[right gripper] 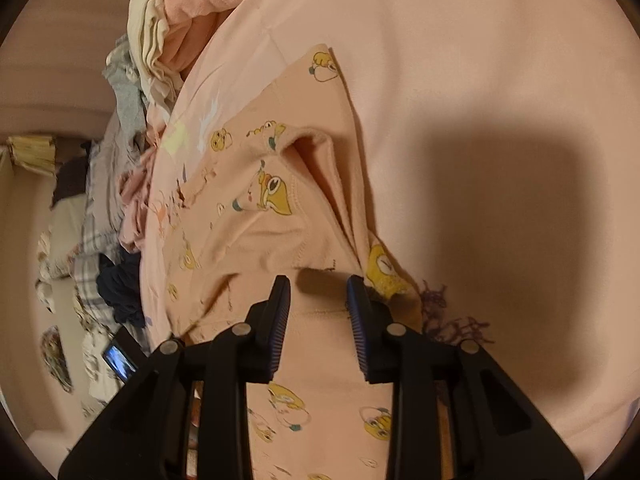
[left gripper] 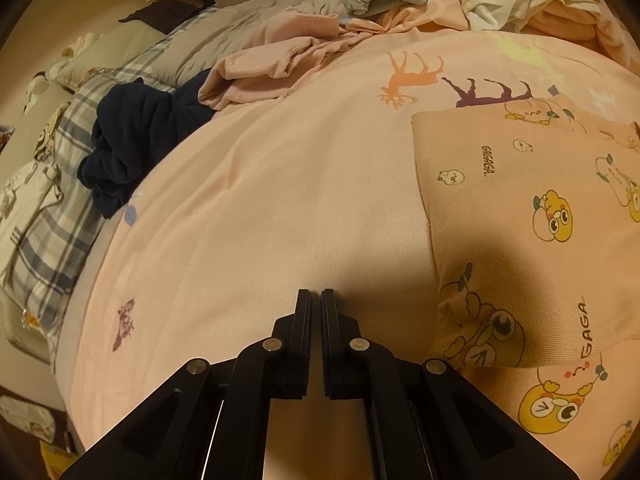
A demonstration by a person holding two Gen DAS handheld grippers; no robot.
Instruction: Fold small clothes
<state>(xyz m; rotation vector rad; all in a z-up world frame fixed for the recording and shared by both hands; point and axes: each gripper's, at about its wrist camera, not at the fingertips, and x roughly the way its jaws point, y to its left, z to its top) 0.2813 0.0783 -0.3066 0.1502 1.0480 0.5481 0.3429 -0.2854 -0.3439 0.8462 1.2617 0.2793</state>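
Mid-fold on cartoon-print garment (right gripper: 256,216) atop pink bedsheet (right gripper: 460,60). R gripper (right gripper: 319,286) released, jaws straddling fabric, not pinching; L gripper (left gripper: 316,300) clenched, empty. Next: R prob needs to pinch edge.

You're working in dim, warm, yellowish light; a broad, hard-edged shadow (right gripper: 508,216) darkens the bedspread (right gripper: 460,60) in the right view, so the lamp is perhaps behind you; both views bulge, with black corners; the left edge of the right view smears.
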